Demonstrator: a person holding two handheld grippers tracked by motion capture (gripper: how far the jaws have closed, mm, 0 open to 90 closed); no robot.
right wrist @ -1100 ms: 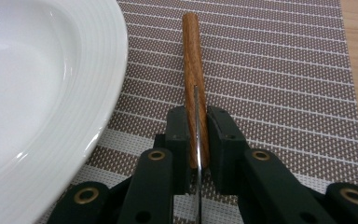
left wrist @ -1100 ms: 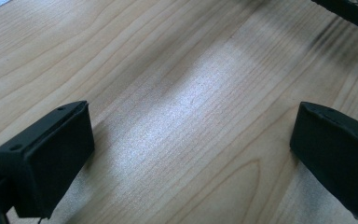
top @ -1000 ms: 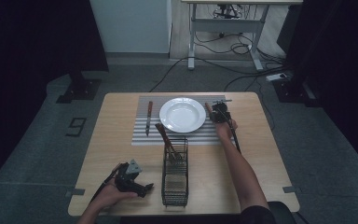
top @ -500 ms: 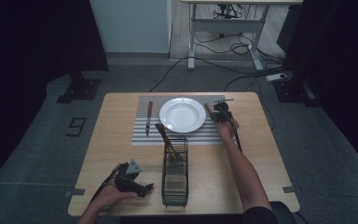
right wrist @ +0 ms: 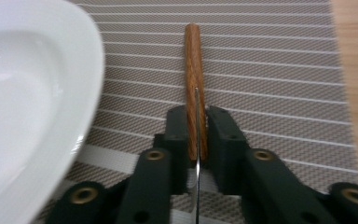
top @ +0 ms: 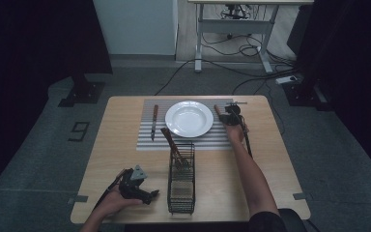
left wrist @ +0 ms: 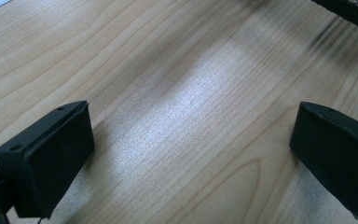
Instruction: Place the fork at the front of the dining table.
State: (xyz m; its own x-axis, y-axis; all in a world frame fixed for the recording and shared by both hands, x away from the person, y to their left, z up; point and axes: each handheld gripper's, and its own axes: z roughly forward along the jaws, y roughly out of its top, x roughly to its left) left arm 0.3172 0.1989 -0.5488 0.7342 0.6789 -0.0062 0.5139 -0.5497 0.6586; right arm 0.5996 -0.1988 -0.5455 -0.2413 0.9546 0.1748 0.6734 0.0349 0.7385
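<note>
Resting near you, your left gripper (top: 147,195) keeps its fingers (left wrist: 51,163) released over bare surface (left wrist: 191,93), beside the wire caddy (top: 181,179). Farther out, your right gripper (right wrist: 196,135) has its fingers clenched on the wooden-handled knife (right wrist: 194,70), which runs straight ahead from them on the striped placemat (right wrist: 270,70), just right of the plate (right wrist: 28,93).

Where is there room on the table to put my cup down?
Bare wood lies left of the striped placemat, and right of the wire basket, beyond the person's forearm. It is crowded on the placemat: the plate sits between a knife and the wooden-handled utensil in the right gripper.
</note>
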